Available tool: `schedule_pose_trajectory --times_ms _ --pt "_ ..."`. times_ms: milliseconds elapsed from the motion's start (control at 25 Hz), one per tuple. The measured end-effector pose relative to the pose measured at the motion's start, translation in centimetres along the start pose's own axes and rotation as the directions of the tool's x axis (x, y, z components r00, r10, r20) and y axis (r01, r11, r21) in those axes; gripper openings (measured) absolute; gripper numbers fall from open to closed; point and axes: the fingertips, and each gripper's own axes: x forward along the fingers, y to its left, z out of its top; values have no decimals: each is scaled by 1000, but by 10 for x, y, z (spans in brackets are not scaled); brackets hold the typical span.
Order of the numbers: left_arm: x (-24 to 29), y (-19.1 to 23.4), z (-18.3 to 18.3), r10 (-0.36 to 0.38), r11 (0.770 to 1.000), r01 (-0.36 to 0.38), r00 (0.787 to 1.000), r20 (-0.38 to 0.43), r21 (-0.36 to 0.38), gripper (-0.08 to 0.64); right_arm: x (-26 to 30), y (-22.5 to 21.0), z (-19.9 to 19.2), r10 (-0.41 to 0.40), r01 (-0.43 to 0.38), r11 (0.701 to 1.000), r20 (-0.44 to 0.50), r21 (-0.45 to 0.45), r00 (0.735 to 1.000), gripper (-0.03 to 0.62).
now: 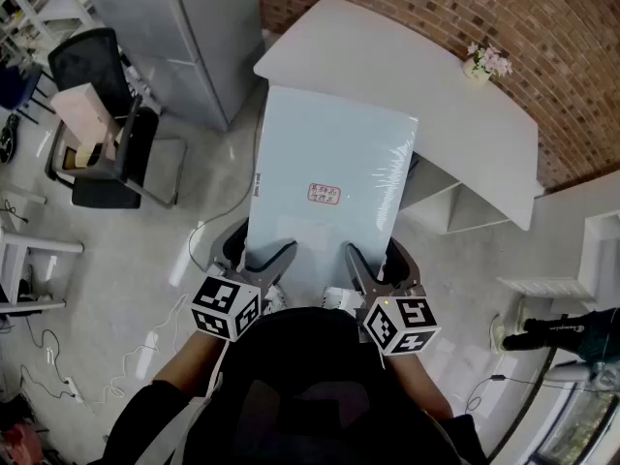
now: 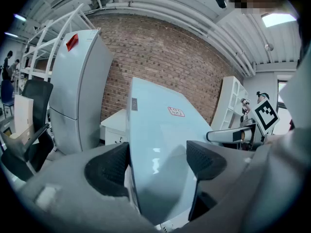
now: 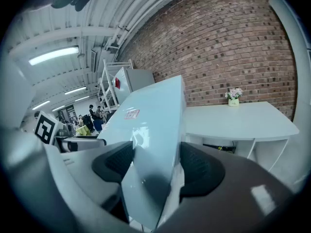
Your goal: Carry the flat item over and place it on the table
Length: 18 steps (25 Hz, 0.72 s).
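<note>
Brick wall (image 1: 465, 8) across the top of the head view, and under it the white worktop (image 1: 465, 114), running from top centre down to the right. That's the target. A grey cabinet (image 1: 184, 37) stands at upper left.

Centre frame is the pale blue panel (image 1: 329, 182). It's up in the air over the floor, its far edge overlapping the worktop's near edge in this view, and not set down yet. Left claw (image 1: 258, 252) and right claw (image 1: 378, 260) each have its near edge between wide-set jaws, and each claw's own view shows the dark pads against its two faces. Both are gripping it, side by side at lower centre.

By my read this is the carry, nearly over, with the placing to come. Next the panel goes forward, levels out over the bare stretch of worktop and comes down flat before either claw lets go.

Watch the flowers (image 1: 484, 63) at the far top right edge: keep clear of them. A small red sticker (image 1: 324, 193) sits mid-panel.
</note>
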Motion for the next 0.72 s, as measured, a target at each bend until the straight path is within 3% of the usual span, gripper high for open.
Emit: schedule_pose_trajectory --times_ms 720 --pt "-25 38 14 -47 999 48 997 63 -19 386 13 47 20 -33 35 999 71 -37 997 321"
